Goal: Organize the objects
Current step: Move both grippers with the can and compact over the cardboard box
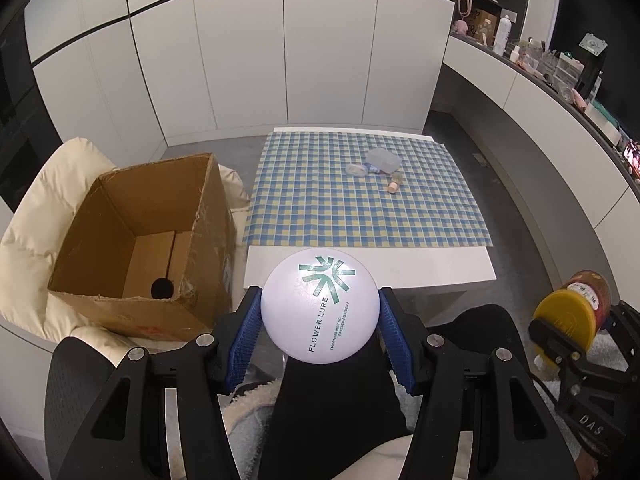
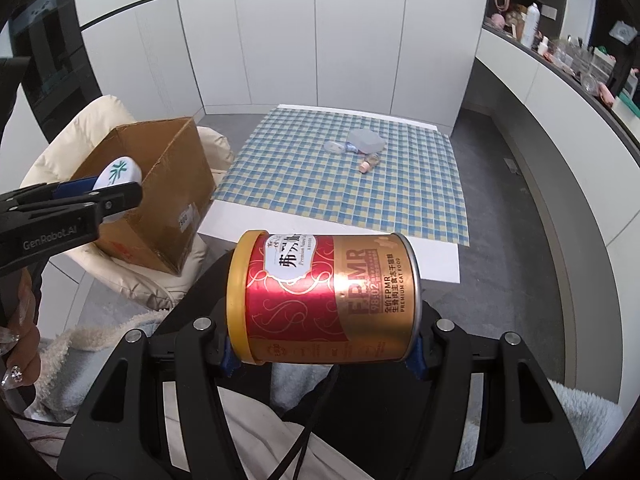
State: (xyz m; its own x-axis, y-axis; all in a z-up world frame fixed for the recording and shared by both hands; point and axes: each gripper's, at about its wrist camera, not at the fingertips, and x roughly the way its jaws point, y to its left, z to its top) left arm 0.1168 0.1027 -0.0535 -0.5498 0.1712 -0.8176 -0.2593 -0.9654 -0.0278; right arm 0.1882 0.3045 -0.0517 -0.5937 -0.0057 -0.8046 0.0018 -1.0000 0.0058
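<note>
The biggest thing was the low white table [image 1: 368, 268] with a blue and yellow checked cloth [image 1: 320, 200] on it. It stood in front of both tongs, past their tips. Next biggest was the brown cardboard box [image 1: 132, 240], open at the top. It sat on a puffy cream cushion [image 1: 36, 240] ahead of the left tongs and off to their left side. Something dark lay at the bottom of the box, but I could not tell what it was.

The right tongs [image 2: 320, 344] were squeezed tight on a red and gold cat food can [image 2: 324, 296] with a yellow lid [image 2: 238, 296]. The can lay on its side between the 2 blue pads, lid to the left. It was up in the air over the person's lap, not on the table.

The left tongs [image 1: 320, 328] were squeezed tight on a round white powder case [image 1: 320, 304] with a green mark on top. The 2 blue pads [image 1: 244, 340] pressed on its sides. It was in the air too, near the table's front edge and just right of the box.

Far ahead of both tongs, on the cloth, sat a few small things close together: a pale blue case [image 1: 383, 160], a little clear bottle [image 1: 357, 169] and a tiny pink-capped bottle [image 1: 394, 185].
</note>
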